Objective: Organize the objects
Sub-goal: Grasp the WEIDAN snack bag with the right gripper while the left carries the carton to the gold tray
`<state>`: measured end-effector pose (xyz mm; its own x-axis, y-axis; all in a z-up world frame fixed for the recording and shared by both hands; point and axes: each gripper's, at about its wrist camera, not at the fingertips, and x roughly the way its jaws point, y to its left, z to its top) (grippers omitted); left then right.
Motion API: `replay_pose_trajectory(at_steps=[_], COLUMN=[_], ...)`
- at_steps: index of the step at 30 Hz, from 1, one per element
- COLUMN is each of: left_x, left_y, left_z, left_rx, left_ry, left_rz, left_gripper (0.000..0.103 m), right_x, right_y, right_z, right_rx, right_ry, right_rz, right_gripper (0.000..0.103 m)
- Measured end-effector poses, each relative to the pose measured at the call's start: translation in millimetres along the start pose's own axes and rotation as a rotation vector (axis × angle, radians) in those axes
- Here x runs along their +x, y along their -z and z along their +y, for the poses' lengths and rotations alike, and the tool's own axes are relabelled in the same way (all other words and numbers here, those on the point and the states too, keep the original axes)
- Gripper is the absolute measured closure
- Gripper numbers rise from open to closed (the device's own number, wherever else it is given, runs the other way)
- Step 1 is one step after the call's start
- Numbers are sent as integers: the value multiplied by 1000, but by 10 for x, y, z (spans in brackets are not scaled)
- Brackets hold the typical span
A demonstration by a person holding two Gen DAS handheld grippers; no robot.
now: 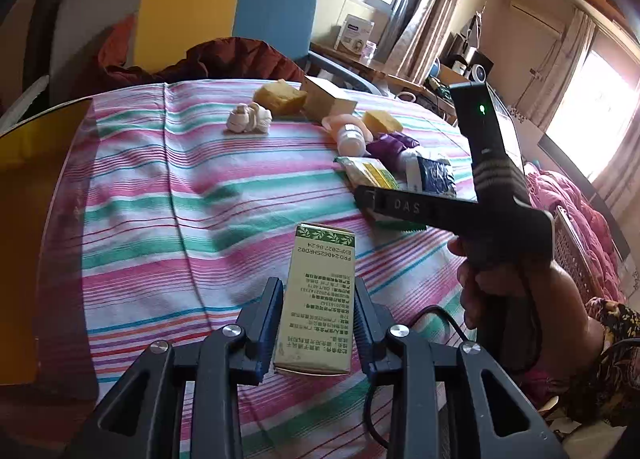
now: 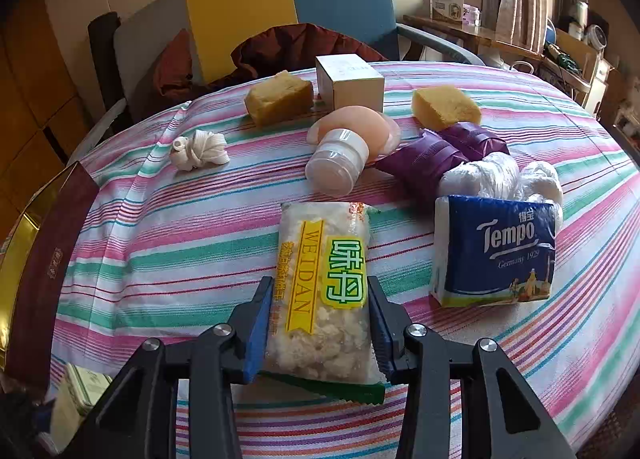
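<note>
Right wrist view, left to right. At the left edge stood a gold-lined box (image 2: 44, 243) with a maroon rim; upper left of centre lay a knotted white cloth (image 2: 200, 150); behind it a yellow sponge (image 2: 278, 97) and a white carton (image 2: 350, 81); mid-frame a capped pink bottle (image 2: 340, 161) on its side; to the right a second sponge (image 2: 446, 106), a purple packet (image 2: 436, 157), a bundle of clear wrap (image 2: 504, 175) and a Tempo tissue pack (image 2: 496, 251). Lower centre, the right gripper (image 2: 320, 311) clasped the snack packet (image 2: 324, 291) by its sides. Left wrist view, lower centre: the left gripper (image 1: 318, 311) flanked the green-printed carton (image 1: 320, 299), its pads close against both sides; whether it was clamped could not be told. Risk, as judged: the soft packet could crush or slip if squeezed unevenly, and the carton could drop on lifting if the grasp was loose.
</note>
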<state>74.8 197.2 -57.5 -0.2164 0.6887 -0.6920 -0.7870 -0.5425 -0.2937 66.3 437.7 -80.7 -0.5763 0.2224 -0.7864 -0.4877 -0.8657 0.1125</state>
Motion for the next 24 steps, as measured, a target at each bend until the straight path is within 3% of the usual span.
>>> replay_pose_trajectory(at_steps=[6,11,17,24], left_x=[-331,-631,-970,-1162], left_y=[-87,-110,-34,44], left_z=[194,529,1008,1534], left_rx=[-60,-154,-250,-327], left_ry=[-22,-85,-227,-366], left_rz=[-86,-145,-193,-173], left_gripper=[70,70,70,70], right_x=[-82,-118,-182,-406], right_y=[97,129,139,32], right_z=[107,241,433,718], right_rx=[-30,-40,-55,-99], right_ry=[-20,-71,-126,-172], right_rz=[1,22,40,-18], right_gripper=[60,61,61,61])
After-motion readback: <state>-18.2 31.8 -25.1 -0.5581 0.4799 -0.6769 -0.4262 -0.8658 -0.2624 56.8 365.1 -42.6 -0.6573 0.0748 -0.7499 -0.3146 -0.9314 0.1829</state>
